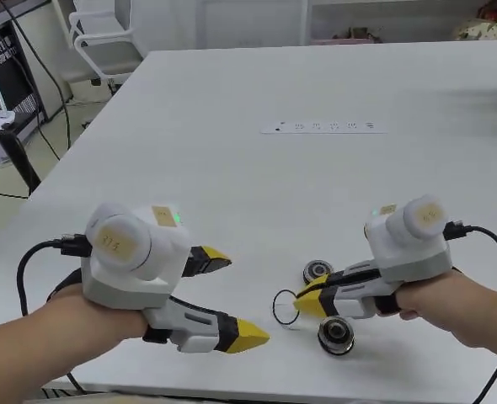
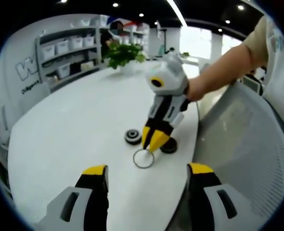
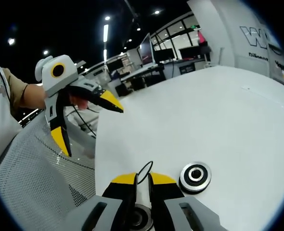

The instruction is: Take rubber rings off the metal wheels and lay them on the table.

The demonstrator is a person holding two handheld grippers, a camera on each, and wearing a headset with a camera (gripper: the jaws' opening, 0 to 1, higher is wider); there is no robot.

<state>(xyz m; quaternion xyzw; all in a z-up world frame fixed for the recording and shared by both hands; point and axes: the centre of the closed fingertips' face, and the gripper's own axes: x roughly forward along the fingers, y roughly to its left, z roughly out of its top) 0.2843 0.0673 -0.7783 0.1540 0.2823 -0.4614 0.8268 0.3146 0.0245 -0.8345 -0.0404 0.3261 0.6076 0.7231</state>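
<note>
right tongs (image 1: 304,300) clenched on thin rubber ring (image 1: 285,307), beside two metal wheels (image 1: 336,334), by table (image 1: 316,185) near edge, left tongs (image 1: 247,299) released

Head view: the right gripper (image 1: 307,300) covers the near edge of the far metal wheel (image 1: 317,270) and the upper rim of the near metal wheel (image 1: 336,336). Its fingers (image 1: 314,303) hide one side of the rubber ring (image 1: 285,308). We cannot read the print on the white strip (image 1: 323,127) on the tabletop (image 1: 232,168); it is too small.

Right gripper view: the ring's lower arc disappears between the closed fingers. The wheel beneath them is mostly covered and cut by the bottom edge.

Left gripper view: the right gripper overlaps the nearer wheel. The left gripper (image 2: 147,169) has its spread fingers cut off at the bottom.
</note>
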